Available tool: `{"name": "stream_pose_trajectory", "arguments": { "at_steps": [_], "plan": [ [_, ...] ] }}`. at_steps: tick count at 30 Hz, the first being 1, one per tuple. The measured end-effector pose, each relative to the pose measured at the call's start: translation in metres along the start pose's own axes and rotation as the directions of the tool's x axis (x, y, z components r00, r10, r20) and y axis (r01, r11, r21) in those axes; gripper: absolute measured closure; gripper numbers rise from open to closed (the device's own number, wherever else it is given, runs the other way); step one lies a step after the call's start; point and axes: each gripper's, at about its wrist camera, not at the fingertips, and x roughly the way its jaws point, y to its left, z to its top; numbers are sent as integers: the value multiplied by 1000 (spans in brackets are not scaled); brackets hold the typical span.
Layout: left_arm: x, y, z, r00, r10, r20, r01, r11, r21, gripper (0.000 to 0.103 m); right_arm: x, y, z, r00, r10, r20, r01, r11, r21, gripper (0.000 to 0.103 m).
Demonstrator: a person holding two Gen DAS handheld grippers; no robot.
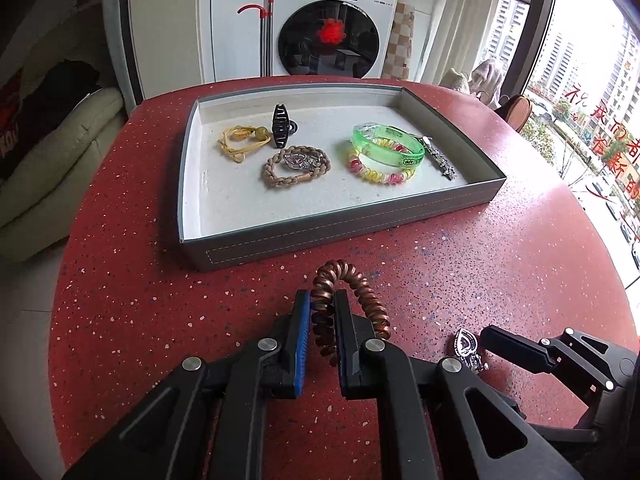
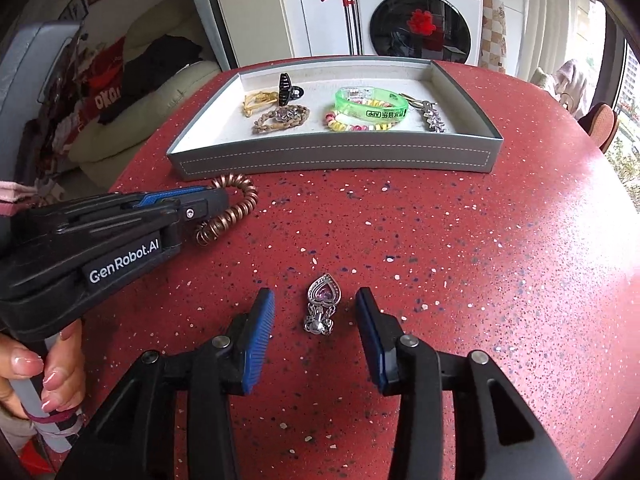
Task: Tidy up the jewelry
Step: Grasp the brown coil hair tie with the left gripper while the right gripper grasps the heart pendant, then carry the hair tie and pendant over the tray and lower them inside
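A: Backdrop?
B: White washer (image 1: 334, 28) against the far wall, mop (image 1: 266, 28) beside it. Cream sofa (image 1: 52, 160) left with clothes piled on.
A: Light?
B: Daylight from the window (image 1: 580, 80) right, towers outside. Red speckled table (image 1: 120, 280).

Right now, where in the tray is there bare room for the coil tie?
Free: the tray's near strip, between its front wall and the braided bracelet, plus the near-left corner. Crowded: the back half, from the yellow cord and black claw clip across to the green bangle.

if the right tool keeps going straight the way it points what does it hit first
Likely the silver heart pendant, lying on the red table between the right tool's open jaws; beyond it, the grey tray's front wall.
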Motion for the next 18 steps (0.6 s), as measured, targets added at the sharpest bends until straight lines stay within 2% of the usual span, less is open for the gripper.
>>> {"name": "stream_pose_trajectory", "arguments": {
  "at_steps": [1,3,18],
  "plan": [
    [0,0,0,1000,0,0,0,1000,-1,73,0,2,-1,1000,-26,-1,26,1000,-14,65],
    [-1,1,0,1000,0,1,0,1000,-3,73,0,2,-2,999,-38,-2,38,999,-26,85],
    [-11,-3,3,1000,-3,19,3,1000,4,73,-21,-37,6,998,45,38,-49,991,121,86]
  ]
}}
